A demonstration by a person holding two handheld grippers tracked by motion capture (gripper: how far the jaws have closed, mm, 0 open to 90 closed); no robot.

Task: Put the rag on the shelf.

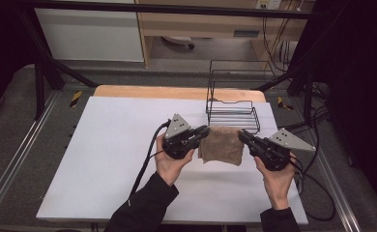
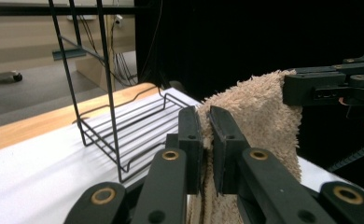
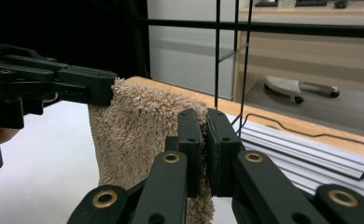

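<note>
Both tongs are clamped on the same thing here: the left gripper pinches one top corner of a tan, fuzzy terry-cloth towel and the right gripper pinches the other, jaws squeezed tight on the pile in both gripper views. The towel hangs between them just above the white table top, its lower edge looking like it brushes the surface, though from the high view I can't quite tell if it's touching or just clear.

Looks like the towel is being held up by its corners, maybe for folding or for putting away. To do that cleanly I'd keep the two grippers level and the top edge taut so it doesn't sag or twist.

Watch the black wire rack just behind the towel; its front rail could snag the loops. Plenty of open white surface to the left and toward the person, so that's the safe side to lay it down.
</note>
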